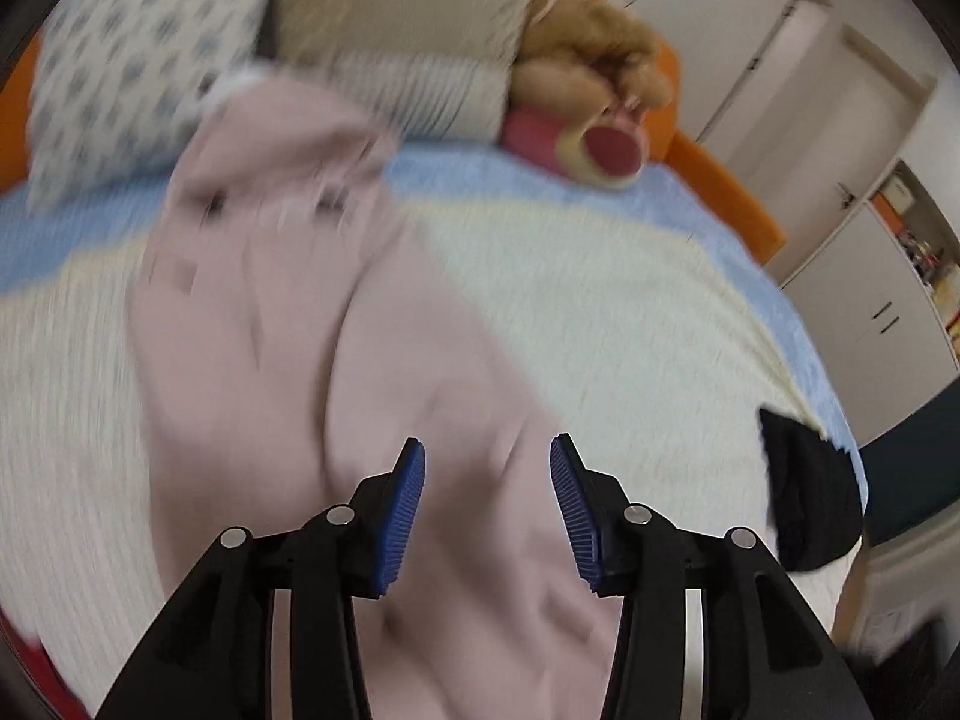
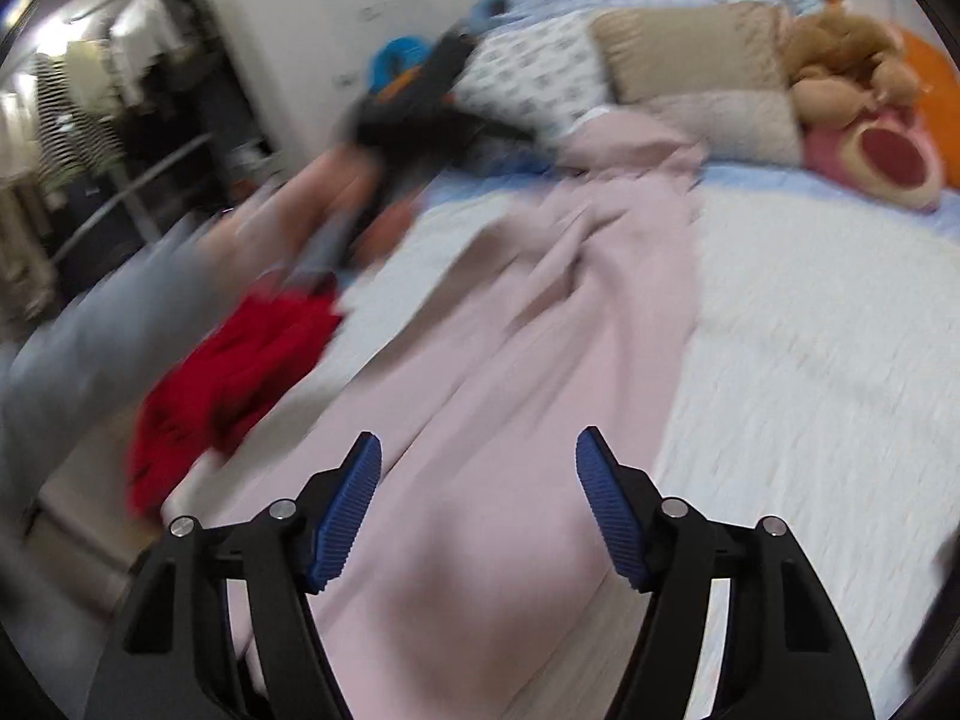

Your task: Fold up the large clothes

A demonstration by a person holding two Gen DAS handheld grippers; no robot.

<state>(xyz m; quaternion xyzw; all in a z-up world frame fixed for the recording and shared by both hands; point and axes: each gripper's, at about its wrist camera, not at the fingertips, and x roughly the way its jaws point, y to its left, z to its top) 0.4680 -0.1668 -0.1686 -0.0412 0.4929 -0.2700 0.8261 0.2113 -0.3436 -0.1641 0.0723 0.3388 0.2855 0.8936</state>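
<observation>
a: where's the pale pink long-sleeved cloth garment (image 1: 288, 360)?

b: spread lengthwise on the bed's cream ribbed blanket (image 1: 630, 324), running from near the pillows down toward both cameras. its near end passes under and between the blue-padded fingers of each tool.

a: and the left hand-held gripper (image 1: 487, 510)?

b: it hangs over the near part of the pink fabric, fingers parted with a clear gap, nothing between them. i can't tell whether the tips touch the cloth.

a: the right hand-held gripper (image 2: 479, 507)?

b: spread wider, also empty, with the pink garment (image 2: 540, 312) filling the space between its pads. in that view the left tool shows farther up the bed as a dark blur on a grey-sleeved arm (image 2: 90, 360).

a: what lies around it?

b: a crumpled red cloth (image 2: 234, 378) just beside the garment's left edge, a black cloth (image 1: 804, 498) at the bed's right edge, well apart. at the head, a white pillow with grey print (image 1: 138, 60), a beige cushion (image 1: 396, 6), and a brown and pink plush toy (image 1: 594, 90) on the light blue sheet (image 1: 468, 168).
</observation>
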